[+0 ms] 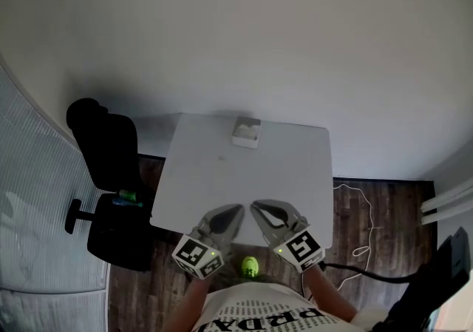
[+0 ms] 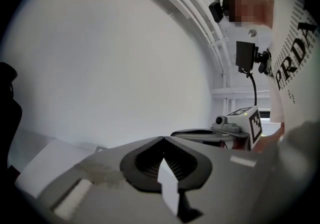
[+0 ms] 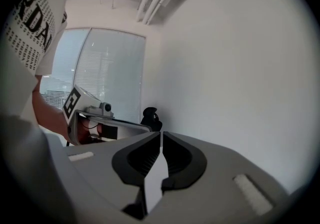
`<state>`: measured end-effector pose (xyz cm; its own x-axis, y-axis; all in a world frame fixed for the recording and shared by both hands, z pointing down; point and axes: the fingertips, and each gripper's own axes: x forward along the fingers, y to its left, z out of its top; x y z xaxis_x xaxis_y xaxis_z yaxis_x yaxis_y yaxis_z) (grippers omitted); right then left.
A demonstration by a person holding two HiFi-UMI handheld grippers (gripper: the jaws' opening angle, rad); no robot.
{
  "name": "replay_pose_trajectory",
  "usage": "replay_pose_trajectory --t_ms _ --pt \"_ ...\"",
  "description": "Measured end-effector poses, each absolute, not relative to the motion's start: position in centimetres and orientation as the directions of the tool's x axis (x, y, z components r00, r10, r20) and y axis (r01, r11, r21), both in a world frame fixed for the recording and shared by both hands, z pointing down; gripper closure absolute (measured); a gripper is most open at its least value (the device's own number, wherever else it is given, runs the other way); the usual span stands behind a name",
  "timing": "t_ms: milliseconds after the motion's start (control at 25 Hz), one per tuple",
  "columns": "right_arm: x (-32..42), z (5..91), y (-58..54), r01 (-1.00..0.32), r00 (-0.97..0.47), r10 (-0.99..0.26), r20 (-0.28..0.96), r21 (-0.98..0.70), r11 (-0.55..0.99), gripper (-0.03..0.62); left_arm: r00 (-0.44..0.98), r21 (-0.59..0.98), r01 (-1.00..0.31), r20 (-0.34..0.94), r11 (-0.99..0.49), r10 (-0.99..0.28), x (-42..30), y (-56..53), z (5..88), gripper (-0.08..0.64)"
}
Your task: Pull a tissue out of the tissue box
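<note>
The white tissue box stands at the far edge of the white table, with a tissue poking from its top. My left gripper and right gripper hover side by side over the table's near edge, far short of the box. Both point toward the wall, their tips close together. In the left gripper view the left gripper has its jaws meeting at the tip with nothing between them. The right gripper is likewise shut and empty. The box appears in neither gripper view.
A black office chair stands left of the table. A white cable loops on the wooden floor at the right. A green object lies below between my arms. A white wall rises behind the table, and window blinds line the left.
</note>
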<state>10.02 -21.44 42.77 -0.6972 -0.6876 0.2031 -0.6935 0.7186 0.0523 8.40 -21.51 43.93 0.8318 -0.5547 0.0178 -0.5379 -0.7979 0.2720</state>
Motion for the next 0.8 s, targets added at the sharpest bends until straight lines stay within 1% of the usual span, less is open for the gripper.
replay_pose_trajectory --t_ms 240,800 --pt "9.5 43.6 -22.9 -0.695 -0.696 -0.685 0.216 0.040 0.718 0.581 0.832 0.285 -0.536 0.022 -0.794 -0.554 7.8 -23.2 44.6 0.569" --pt "8.0 43.5 -29.4 -0.743 -0.643 -0.730 0.233 0.041 0.668 0.581 0.874 0.281 -0.466 0.002 -0.839 -0.485 6.9 -30.6 43.8 0.569"
